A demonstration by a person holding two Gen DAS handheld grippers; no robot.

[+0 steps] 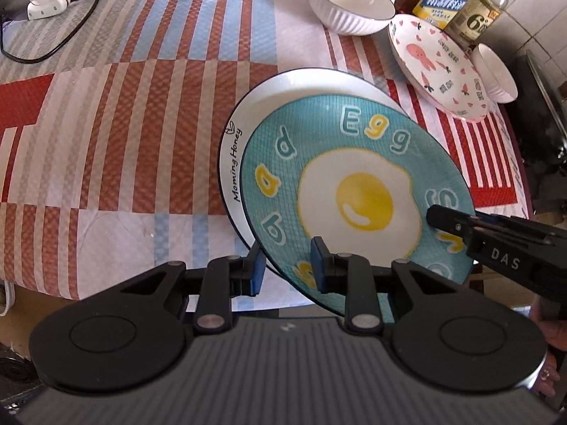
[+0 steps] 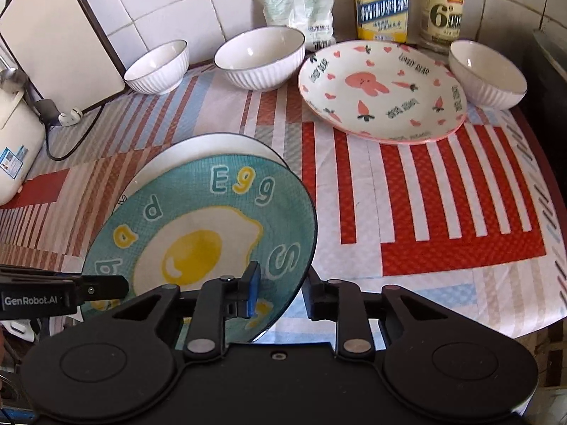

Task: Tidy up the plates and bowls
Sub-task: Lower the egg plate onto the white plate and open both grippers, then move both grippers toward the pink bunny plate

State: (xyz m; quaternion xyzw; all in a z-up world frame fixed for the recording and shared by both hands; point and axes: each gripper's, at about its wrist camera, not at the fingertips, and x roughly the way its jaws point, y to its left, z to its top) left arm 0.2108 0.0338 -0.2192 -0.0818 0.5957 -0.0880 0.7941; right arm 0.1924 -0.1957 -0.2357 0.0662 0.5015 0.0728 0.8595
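The left gripper [image 1: 287, 264] and right gripper [image 2: 281, 292] both have their jaws spread apart, each straddling the near rim of a plate at six o'clock.

Table [image 2: 407, 212] under a striped red/blue/white cloth [image 2: 443, 241]. Back edge, left to right – small ribbed bowl [image 2: 157, 67], larger ribbed bowl [image 2: 260, 58], pink rabbit plate [image 2: 382, 92], another ribbed bowl [image 2: 487, 74]. Bottles [image 2: 382, 1] and bags [image 2: 301, 7] along the wall. White "Morning Honey" plate [image 1: 234, 163] near the front edge.
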